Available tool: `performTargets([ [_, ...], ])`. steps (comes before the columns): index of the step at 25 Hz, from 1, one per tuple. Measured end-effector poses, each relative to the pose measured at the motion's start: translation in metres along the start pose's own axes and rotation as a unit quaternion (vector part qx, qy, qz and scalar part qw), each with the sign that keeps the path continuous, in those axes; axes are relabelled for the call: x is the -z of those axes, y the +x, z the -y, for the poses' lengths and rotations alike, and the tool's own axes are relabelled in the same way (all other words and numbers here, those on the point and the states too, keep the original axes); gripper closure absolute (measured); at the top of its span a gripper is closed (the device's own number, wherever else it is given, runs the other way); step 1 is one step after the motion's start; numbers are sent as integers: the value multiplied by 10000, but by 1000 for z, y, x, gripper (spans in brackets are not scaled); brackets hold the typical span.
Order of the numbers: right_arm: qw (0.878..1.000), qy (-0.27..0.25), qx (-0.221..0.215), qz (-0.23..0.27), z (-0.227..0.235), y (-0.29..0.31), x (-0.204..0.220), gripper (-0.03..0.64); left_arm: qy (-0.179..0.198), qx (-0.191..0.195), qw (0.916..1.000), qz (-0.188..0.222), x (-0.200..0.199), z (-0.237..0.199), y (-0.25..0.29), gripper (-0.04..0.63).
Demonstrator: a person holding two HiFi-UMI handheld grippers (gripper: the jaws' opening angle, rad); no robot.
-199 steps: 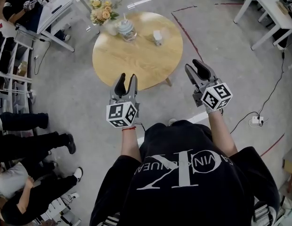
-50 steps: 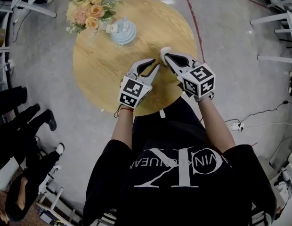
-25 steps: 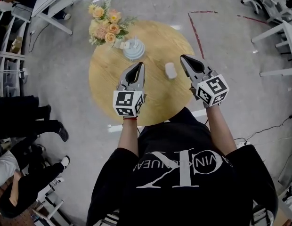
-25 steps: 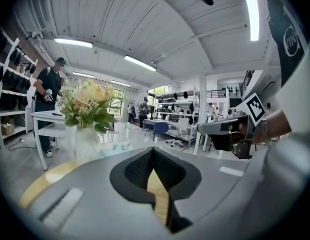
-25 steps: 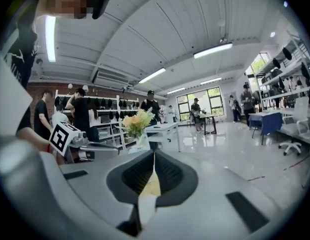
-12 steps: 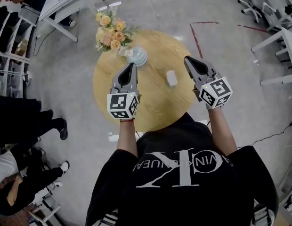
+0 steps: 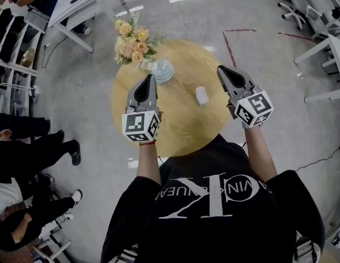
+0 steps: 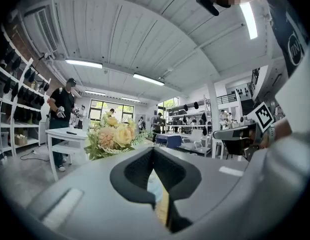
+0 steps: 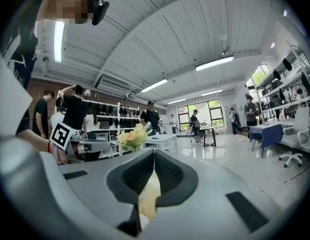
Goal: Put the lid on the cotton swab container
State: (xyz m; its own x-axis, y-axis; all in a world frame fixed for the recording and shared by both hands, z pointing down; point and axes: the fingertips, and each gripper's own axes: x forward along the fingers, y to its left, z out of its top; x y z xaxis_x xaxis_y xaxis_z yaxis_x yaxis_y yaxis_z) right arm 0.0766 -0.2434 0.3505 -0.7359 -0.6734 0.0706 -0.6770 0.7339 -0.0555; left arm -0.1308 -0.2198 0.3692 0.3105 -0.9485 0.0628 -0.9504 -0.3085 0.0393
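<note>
Over the table [image 7: 181, 122], left hand-held gripper [image 7: 149, 77] and right hand-held gripper [image 7: 220, 68] hover closed, empty.

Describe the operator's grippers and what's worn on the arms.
Left tongs and right tongs: grey tapered shells, black inside, each with a white cube of black square markers at the rear. No cables visible. Black short-sleeved T-shirt with white print; red band on left wrist.
</note>
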Motion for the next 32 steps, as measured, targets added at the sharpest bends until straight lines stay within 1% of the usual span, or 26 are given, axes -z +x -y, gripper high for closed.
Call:
performTargets([
  [7, 10000, -15, -3, 56, 2, 2, -2, 600, 11, -107, 9999, 36, -1, -6, -2, 584],
  [17, 10000, 5, -60, 68, -2, 6, 1, 600, -98, -202, 9997, 11, 7, -13, -4, 584],
  [32, 9999, 124, -74, -61, -4, 3, 14, 600, -151, -197, 9997, -28, 14, -11, -4, 584],
])
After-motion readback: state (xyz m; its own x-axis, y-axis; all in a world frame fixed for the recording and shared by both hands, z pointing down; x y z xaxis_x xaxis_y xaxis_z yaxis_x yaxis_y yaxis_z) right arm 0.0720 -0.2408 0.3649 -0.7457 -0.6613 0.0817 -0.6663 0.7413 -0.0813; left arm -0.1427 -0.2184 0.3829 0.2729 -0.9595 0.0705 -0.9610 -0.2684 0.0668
